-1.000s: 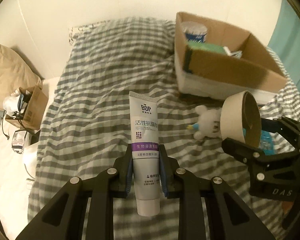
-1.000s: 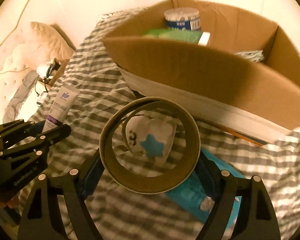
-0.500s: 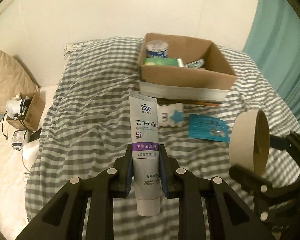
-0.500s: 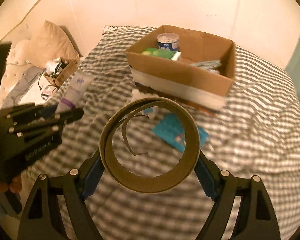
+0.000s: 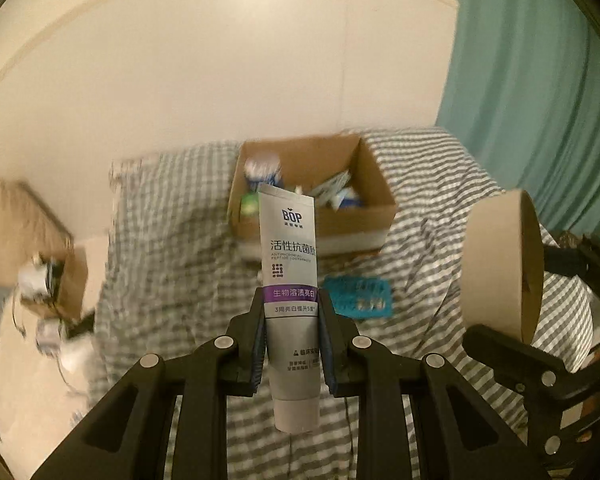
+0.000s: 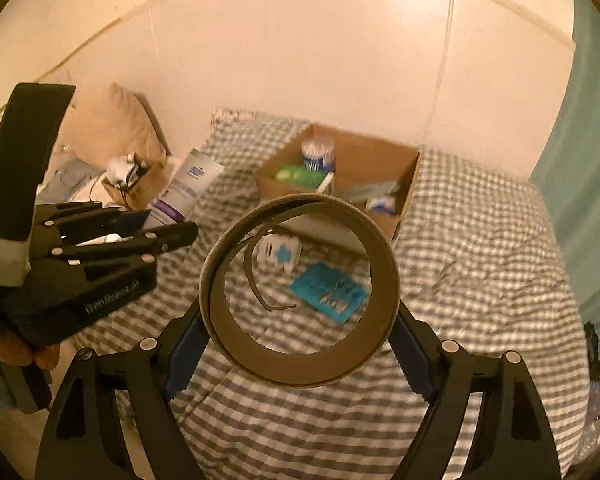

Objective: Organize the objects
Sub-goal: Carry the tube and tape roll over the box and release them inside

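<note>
- Left hand-held gripper [image 5: 291, 344] is seen clamped on one toothpaste tube [image 5: 290, 280], cap end down, held in the air above the bed [image 5: 172, 240].
- Right hand-held gripper [image 6: 299, 346] is closed around one cardboard tape ring [image 6: 300, 292], likewise carried clear of the bedding.
- One cardboard box [image 6: 404, 184], at 12 o'clock in both views, is already stocked: a cotton-swab tub [image 6: 318, 154], a green pack [image 6: 300, 176] and a few blurred packets.
- Two items are left on the checked cover just before the box: one white plush toy [image 6: 280, 250] and one blue packet [image 6: 328, 286].
- Organizing is judged partly done; two held items and two lying ones remain to be boxed.
</note>
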